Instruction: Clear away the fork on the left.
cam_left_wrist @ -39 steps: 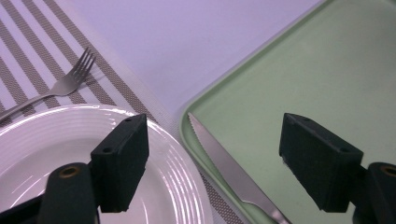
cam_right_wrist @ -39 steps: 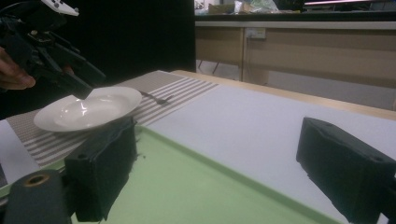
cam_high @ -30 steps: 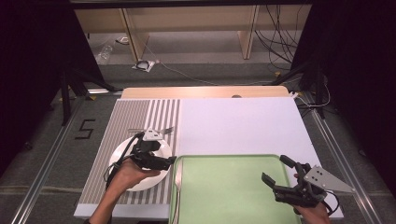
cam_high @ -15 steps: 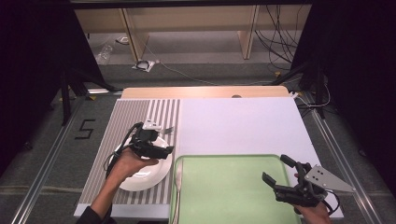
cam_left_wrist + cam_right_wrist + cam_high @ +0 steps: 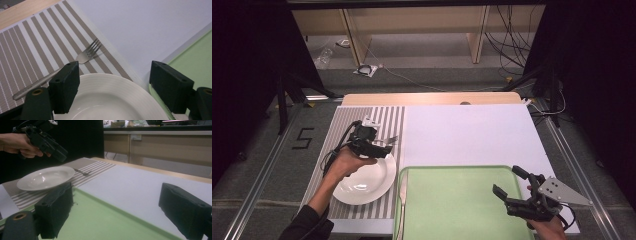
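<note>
- The left gripper (image 5: 384, 149) hovers above the far rim of the white plate (image 5: 362, 182), jaws spread wide and holding nothing.
- A fork (image 5: 75, 62) lies flat on the striped mat (image 5: 384, 120), just beyond the plate; whether its handle touches the rim I cannot tell.
- In the high view its long axis runs roughly left to right, tines (image 5: 93, 47) pointing right toward the mat's edge and the white surface (image 5: 462, 135), handle trailing back under the gripper.
- Likely step: reaching for the fork. Next, the jaws should drop astride the handle and close across it, clear of the plate rim.
- The right gripper (image 5: 511, 189) waits over the near right of the green tray (image 5: 452, 200), jaws also apart and empty.
- A knife (image 5: 402, 200) lies along the tray's left edge.
</note>
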Tool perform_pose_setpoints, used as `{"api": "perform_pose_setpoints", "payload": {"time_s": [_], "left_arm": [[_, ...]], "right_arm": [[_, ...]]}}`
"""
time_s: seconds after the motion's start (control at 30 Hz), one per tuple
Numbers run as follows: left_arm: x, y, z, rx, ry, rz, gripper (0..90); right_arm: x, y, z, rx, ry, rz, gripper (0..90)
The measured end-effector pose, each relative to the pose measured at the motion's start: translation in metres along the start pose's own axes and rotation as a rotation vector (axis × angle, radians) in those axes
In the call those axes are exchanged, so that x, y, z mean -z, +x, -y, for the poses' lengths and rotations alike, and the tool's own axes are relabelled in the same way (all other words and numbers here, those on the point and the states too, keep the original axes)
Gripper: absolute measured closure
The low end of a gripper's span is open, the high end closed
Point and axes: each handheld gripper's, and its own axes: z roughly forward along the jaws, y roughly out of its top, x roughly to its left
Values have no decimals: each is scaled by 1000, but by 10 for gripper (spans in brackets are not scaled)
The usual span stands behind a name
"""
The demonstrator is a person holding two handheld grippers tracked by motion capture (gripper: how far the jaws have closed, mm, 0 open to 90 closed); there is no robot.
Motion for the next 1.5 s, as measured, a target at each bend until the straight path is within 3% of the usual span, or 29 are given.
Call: {"api": "perform_pose_setpoints", "payload": {"time_s": [0.9, 1.3, 1.5], "left_arm": [[-40, 61, -12, -6, 154, -69, 291], [-56, 72, -16, -27, 202, -66, 312], [-65, 78, -16, -42, 258, -55, 314]], "right_arm": [[-1, -1, 1, -6, 4, -5, 130], [-1, 0, 1, -5, 1, -9, 130], [-1, 0, 1, -3, 1, -11, 129]]}}
